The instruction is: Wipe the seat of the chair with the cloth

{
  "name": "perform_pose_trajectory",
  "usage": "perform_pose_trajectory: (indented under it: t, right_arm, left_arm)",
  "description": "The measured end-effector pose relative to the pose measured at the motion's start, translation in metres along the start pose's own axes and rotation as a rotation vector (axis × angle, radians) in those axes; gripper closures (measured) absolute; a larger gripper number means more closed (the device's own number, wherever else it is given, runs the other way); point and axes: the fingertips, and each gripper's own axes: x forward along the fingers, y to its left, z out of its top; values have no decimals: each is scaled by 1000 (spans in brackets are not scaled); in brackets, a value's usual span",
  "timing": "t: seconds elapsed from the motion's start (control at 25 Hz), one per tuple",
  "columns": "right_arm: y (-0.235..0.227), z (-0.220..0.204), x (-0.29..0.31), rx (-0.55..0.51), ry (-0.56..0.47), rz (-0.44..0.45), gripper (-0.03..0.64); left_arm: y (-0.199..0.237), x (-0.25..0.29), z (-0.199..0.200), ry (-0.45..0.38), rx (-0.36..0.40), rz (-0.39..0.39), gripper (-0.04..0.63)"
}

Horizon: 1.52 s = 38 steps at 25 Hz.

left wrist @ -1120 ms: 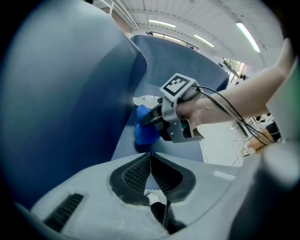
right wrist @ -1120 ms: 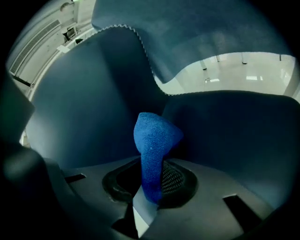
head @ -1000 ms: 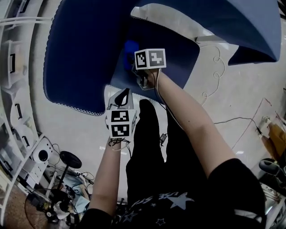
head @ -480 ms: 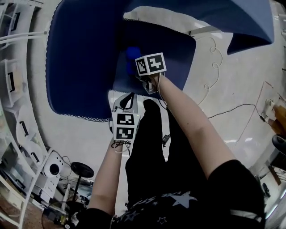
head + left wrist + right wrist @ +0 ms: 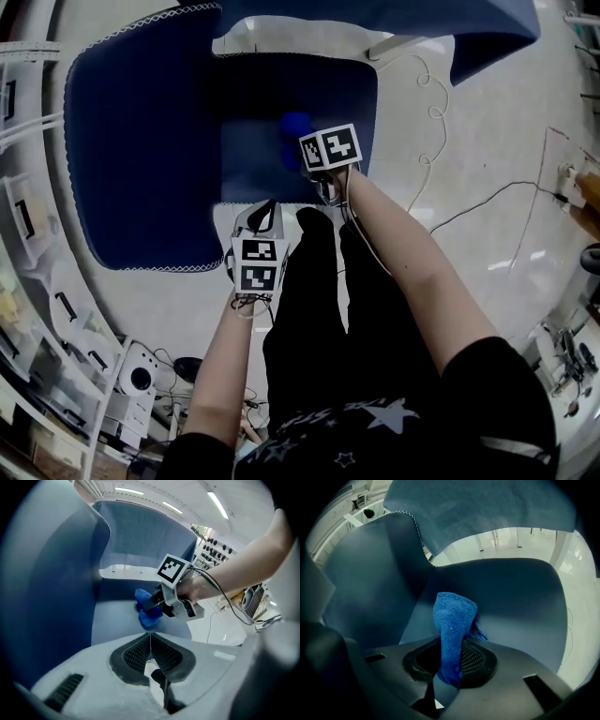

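The chair seat (image 5: 253, 103) is dark blue and lies just ahead of me. In the head view my right gripper (image 5: 314, 161) is shut on the bright blue cloth (image 5: 295, 127), which rests bunched on the seat near its front. The right gripper view shows the cloth (image 5: 452, 630) standing up from between the jaws of my right gripper (image 5: 449, 670), with the seat (image 5: 520, 597) behind. My left gripper (image 5: 262, 217) hangs shut and empty in front of the seat's front edge. From the left gripper view, its own pads (image 5: 140, 651) meet, and the right gripper (image 5: 152, 605) presses the cloth (image 5: 147, 616) to the seat (image 5: 117, 620).
A tall blue side panel (image 5: 141, 141) with a white stitched edge stands left of the seat, and the backrest (image 5: 375, 19) is at the far side. Cables (image 5: 431, 103) trail over the pale floor at right. Shelving (image 5: 19, 216) and equipment (image 5: 131, 380) stand at left.
The right gripper with the cloth has slid a little toward me and to the right over the seat. The head view has swung. The left gripper has stayed put.
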Motion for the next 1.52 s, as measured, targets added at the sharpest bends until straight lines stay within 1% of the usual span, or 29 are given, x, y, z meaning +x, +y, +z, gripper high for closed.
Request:
perform_pose_trajectory:
  t: [0.08,0.2,0.36,0.56,0.76,0.96,1.16,1.28,1.4,1.52]
  right_arm:
    - [-15,-7,-10,-9,-8,-27,545]
    - [-37,-18,-27,-16,-17,-67,545]
    - [-58,-26,-45,15,-21,-95,545]
    - [-92,-32,-68,19,-55,-177,545]
    - [-120,-43,-85,81,-77,-181,545]
    - [-142,-63,-100,79,-42,-199,545]
    - [-156,-79,-122,75,-15,-158,545]
    - [-149,-81,-128,74,-29,-87,545]
    - [-127,-76,-120,63,-28,5,545]
    - [-87,-74,-103,22,-4,99,545]
  left_arm:
    - [-5,4,4,1,19,-9,572]
    - [-7,6,10,-1,26,-10,572]
    - [-5,3,14,1,30,1,572]
    - [-16,5,10,23,42,15,572]
    - [-37,9,5,32,41,30,572]
    - [-63,14,0,31,13,54,572]
    - [-92,17,0,-1,-71,97,572]
    - [-109,19,-5,-18,-139,126,572]
    - [-113,21,-17,-36,-230,182,572]
    - [-103,10,-37,-47,-326,253,572]
